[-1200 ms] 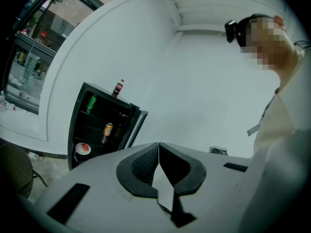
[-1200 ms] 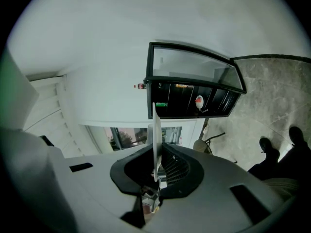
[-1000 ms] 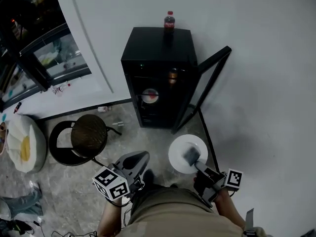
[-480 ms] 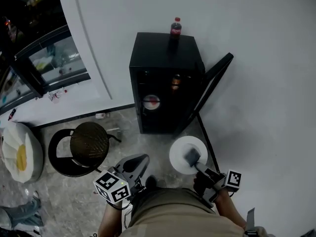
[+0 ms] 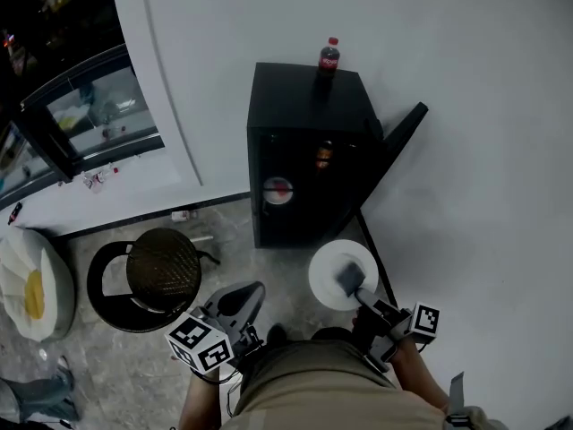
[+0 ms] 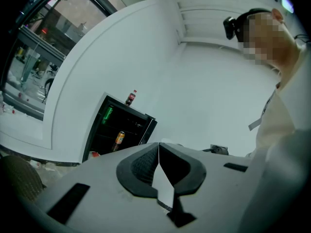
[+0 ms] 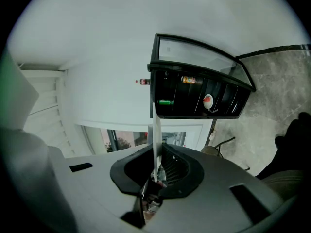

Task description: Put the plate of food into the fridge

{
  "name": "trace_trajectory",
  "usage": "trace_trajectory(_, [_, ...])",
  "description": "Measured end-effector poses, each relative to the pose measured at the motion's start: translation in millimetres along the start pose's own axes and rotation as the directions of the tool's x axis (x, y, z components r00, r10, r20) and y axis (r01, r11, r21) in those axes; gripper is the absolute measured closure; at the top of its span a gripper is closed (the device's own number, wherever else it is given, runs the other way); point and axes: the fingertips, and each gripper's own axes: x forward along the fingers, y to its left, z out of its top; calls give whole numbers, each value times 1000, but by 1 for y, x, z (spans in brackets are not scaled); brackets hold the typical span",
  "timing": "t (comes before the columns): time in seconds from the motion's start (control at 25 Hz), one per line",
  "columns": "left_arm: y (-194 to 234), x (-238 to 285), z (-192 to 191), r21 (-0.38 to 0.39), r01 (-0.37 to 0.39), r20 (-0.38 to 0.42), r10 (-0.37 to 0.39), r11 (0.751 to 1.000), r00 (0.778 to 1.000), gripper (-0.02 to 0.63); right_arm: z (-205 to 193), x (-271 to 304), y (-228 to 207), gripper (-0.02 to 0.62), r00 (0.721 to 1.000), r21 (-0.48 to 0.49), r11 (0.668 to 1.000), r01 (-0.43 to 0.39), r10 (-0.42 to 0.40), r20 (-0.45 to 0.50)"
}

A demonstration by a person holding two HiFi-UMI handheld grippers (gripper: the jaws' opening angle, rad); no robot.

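Observation:
A black mini fridge (image 5: pixel 309 106) stands against the white wall with its door (image 5: pixel 398 146) swung open to the right. Inside it are a can (image 5: pixel 323 155) and a red-and-white item (image 5: pixel 278 190). My right gripper (image 5: pixel 349 280) is shut on the rim of a white plate (image 5: pixel 331 262), held just in front of the fridge's opening. In the right gripper view the plate (image 7: pixel 156 130) shows edge-on between the jaws, with the fridge (image 7: pixel 199 98) beyond. My left gripper (image 5: pixel 246 298) hangs low on the left, shut and holding nothing; its jaws meet in the left gripper view (image 6: pixel 158 152).
A cola bottle (image 5: pixel 329 58) stands on the fridge top. A round black stool (image 5: pixel 161 271) is on the floor to the left, next to a white cushion (image 5: pixel 27 280). A glazed dark-framed window (image 5: pixel 81 106) lies at the far left.
The fridge has drifted right and a little down in the head view. The plate now sits closer to the fridge front. Both grippers keep their grip state.

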Motion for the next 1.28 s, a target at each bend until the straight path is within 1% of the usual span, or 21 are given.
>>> trace_trajectory(0.12, [4,2,1,-8,11,-1,-11,1000,1000,595,6,8,1,563,1000,-10,1000,12,-12,5])
trace_trajectory(0.32, [11,11,4,5,2,-24,-2,1000,1000,595,19,23,2,563,1000,-8,1000,3,-3,7])
trace_trajectory(0.48, [19,20,11,16,-22,-17,22,1000,1000,595,32,36,-1,563,1000,-5,1000,3,-3,-12])
trace_trajectory(0.64, [27,31,14,-6,-50,-14,50,999,999,595,47,49,-3,563,999,3,1000,4,-4,-33])
trace_trajectory(0.76, [32,43,16,-14,-62,-27,62,998,998,595,60,60,-2,563,999,3,1000,-2,2,-47])
trace_trajectory(1.28, [42,93,16,-33,-81,-83,78,996,993,595,117,98,-14,563,999,3,1000,12,-12,-51])
